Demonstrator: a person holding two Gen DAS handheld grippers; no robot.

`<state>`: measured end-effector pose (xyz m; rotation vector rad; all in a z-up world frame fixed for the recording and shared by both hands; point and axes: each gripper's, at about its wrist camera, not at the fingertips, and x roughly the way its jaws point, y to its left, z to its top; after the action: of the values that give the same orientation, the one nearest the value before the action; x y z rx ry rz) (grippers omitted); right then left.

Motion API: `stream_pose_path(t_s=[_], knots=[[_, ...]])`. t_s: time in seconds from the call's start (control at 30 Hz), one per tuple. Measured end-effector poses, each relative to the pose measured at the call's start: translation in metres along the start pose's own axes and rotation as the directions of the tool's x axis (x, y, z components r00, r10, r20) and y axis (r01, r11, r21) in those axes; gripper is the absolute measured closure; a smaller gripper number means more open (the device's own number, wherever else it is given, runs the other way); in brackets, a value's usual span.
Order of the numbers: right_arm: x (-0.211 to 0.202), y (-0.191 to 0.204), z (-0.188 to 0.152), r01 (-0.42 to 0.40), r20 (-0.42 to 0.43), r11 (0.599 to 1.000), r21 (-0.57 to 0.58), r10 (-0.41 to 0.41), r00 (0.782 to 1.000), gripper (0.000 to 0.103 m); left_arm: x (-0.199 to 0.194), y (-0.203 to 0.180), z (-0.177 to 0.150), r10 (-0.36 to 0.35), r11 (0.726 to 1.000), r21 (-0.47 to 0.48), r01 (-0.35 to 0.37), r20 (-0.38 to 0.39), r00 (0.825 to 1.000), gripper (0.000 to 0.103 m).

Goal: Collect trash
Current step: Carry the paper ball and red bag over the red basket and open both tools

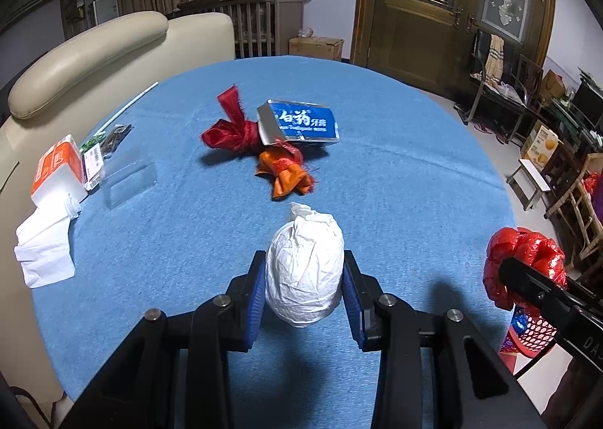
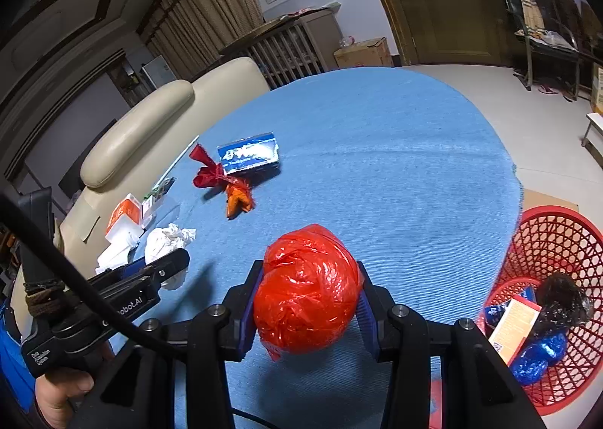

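Observation:
My left gripper is shut on a white crumpled paper ball above the blue tablecloth. My right gripper is shut on a red crumpled plastic bag; the bag also shows in the left wrist view. On the table lie a blue toothpaste box, a red ribbon wad and an orange wad. A red mesh basket stands on the floor at the right, holding blue wrappers, a box and a black bag.
At the table's left edge lie an orange-white tissue pack, loose white tissue, a clear plastic packet and a white straw. A beige sofa is behind. Chairs and boxes stand at the right.

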<state>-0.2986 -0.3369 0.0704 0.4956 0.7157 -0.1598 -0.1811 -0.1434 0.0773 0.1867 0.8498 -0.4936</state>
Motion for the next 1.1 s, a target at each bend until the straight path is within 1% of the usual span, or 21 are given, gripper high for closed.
stream_pose_path(t_s=[0.33,0.6,0.73,0.8,0.97,1.1], knots=[[-0.021,-0.027,-0.002,0.045,0.034,0.998,0.045,-0.046,0.998,0.056,-0.001,-0.037,0.010,-0.056,0.996,0.067,0.054,0.016,0.998,0.064],[-0.045,-0.058,-0.001,0.103,0.074,0.991,0.090,-0.110,0.991,0.056,-0.004,-0.089,0.019,-0.126,0.980,0.161,0.120,0.026,0.992,0.064],[-0.058,-0.089,-0.008,0.163,0.080,0.978,0.129,-0.174,0.982,0.056,-0.007,-0.115,0.022,-0.157,0.967,0.208,0.148,0.028,0.987,0.064],[-0.061,-0.106,-0.013,0.190,0.067,0.969,0.159,-0.203,0.977,0.056,-0.008,-0.128,0.022,-0.174,0.960,0.228,0.164,0.025,0.984,0.064],[-0.077,-0.151,-0.028,0.272,0.040,0.936,0.224,-0.288,0.957,0.056,-0.008,-0.155,0.020,-0.205,0.942,0.276,0.192,0.015,0.979,0.064],[-0.086,-0.176,-0.034,0.312,0.024,0.914,0.260,-0.329,0.944,0.056,-0.007,-0.179,0.017,-0.229,0.922,0.320,0.217,0.000,0.973,0.064]])
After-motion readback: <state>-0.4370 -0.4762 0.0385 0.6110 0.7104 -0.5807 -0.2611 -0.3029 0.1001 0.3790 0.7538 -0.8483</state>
